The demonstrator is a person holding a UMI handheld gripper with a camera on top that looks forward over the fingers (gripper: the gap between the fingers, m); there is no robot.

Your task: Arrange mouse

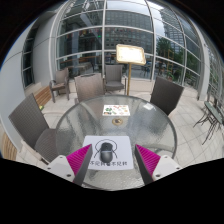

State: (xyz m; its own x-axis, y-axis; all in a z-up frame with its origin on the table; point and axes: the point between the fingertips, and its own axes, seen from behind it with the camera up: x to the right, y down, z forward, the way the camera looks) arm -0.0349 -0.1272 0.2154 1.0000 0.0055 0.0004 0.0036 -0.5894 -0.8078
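The small dark object [117, 122] on the round glass table [150, 125] is too small to be identified with certainty. The print on the white sheet [108, 151] cannot be read, and its near edge is cut off between the gripper [113, 161] fingers.

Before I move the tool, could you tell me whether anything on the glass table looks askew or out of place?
Nothing stands out. The dark computer mouse sits upright near the middle of the round glass table, between the white printed mat and the white chequered card beyond it. Both lie flat. The tool is open, short of the mouse.
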